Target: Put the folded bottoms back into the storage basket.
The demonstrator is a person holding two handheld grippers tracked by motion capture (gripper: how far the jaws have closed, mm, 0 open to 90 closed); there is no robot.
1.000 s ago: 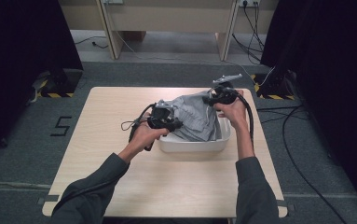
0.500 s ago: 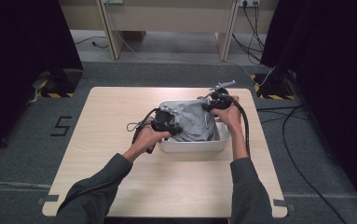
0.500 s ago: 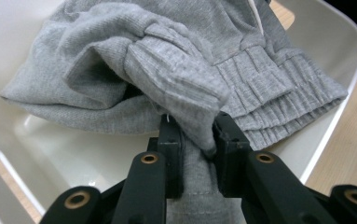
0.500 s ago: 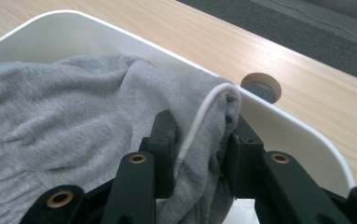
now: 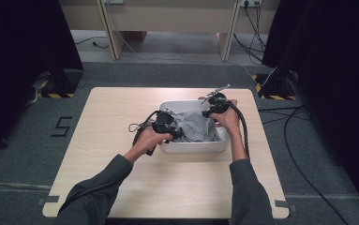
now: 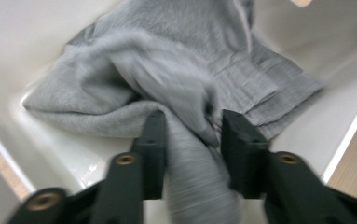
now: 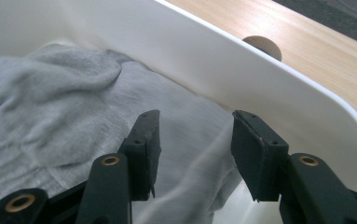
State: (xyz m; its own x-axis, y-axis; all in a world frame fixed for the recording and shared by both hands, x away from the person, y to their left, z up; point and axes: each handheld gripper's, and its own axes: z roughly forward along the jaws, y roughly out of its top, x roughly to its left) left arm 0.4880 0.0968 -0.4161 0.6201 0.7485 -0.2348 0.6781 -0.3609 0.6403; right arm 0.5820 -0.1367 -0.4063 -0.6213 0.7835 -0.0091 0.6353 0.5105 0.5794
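Two hand-held grippers are down in the white tub (image 5: 193, 147) and we have a good look from above. The tub sits toward the far right part of the pale wooden surface (image 5: 97, 154), and a crumpled grey garment (image 5: 195, 126) lies inside it.

On our left, the left hand-held gripper (image 5: 175, 132) reaches in over the tub's left end. From its own camera we see that hand-held gripper (image 6: 189, 140) with a thick fold of the grey garment (image 6: 167, 79) bunched between the two black jaws, which press on it from both sides: a firm hold on the cloth. The rest of the garment spreads out ahead across the floor of the white tub (image 6: 22, 42), and the picture is a little blurred.

Over on the right, the right hand-held gripper (image 5: 210, 112) is at the tub's far right corner, its cable looping back along the forearm. Its camera shows that hand-held gripper (image 7: 192, 149) with jaws standing apart at a moderate gap, poised just above the grey garment (image 7: 50, 107) beside the wall of the white tub (image 7: 241, 79). Cloth lies under the gap, but we cannot tell whether the jaws touch it. Beyond the wall runs the wooden surface (image 7: 316, 51).

Both dark sleeves come in from the bottom edge of the high view.
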